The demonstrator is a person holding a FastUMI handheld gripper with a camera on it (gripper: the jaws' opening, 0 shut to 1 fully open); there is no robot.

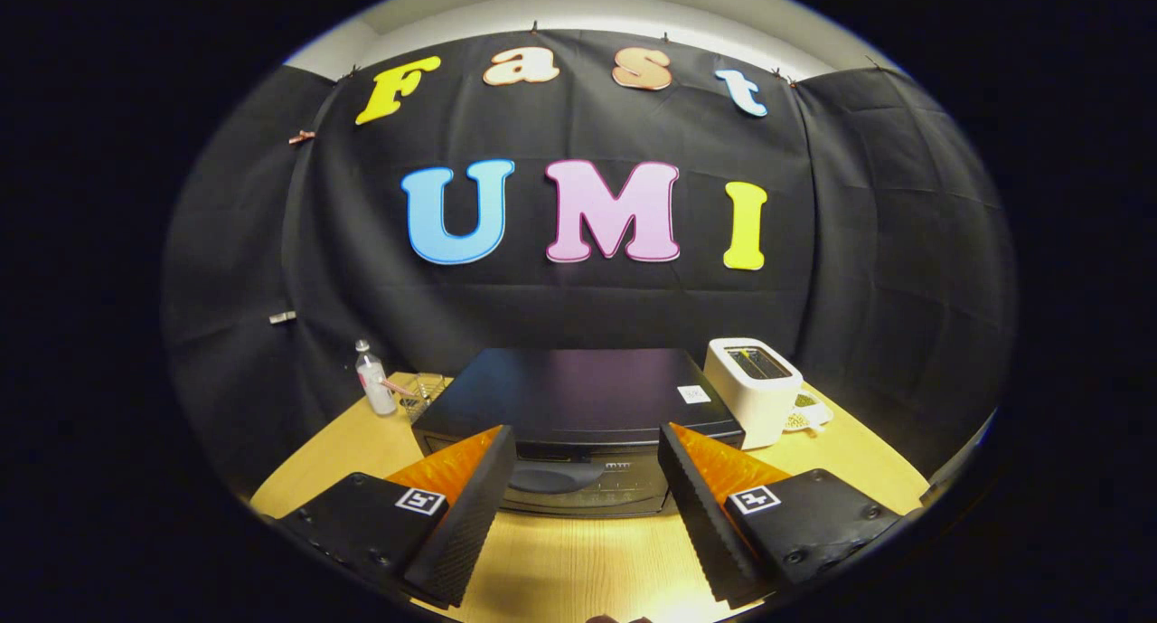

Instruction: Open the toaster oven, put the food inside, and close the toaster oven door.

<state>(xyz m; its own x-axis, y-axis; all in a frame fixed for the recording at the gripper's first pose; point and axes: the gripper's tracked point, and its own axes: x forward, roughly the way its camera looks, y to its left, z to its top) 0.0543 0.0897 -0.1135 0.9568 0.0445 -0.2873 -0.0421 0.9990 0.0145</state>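
I see the pale wooden table (578, 560) spreading under everything, its bare grain running between my fingers. On it, just ahead of the fingers, sits the black box-shaped toaster oven (578, 397), its flat top facing me and its door shut, with a dark curved handle (553, 476) across the front. A small white sticker (693, 393) lies on the top's right rear corner; the marks on it and on the panel under the handle are too small for me to read. Just beside the oven's right side stands a white two-slot toaster (752, 388), and past that a small white dish (807, 416) holding something greenish. Behind the oven's left side I make out a wire rack (421, 393) and a clear plastic bottle with a red label (374, 381), text unreadable. My gripper (586, 478) hangs with its jaws spread wide, holding nothing, the oven's handle framed between them without contact. Each finger carries a square black-and-white marker tag
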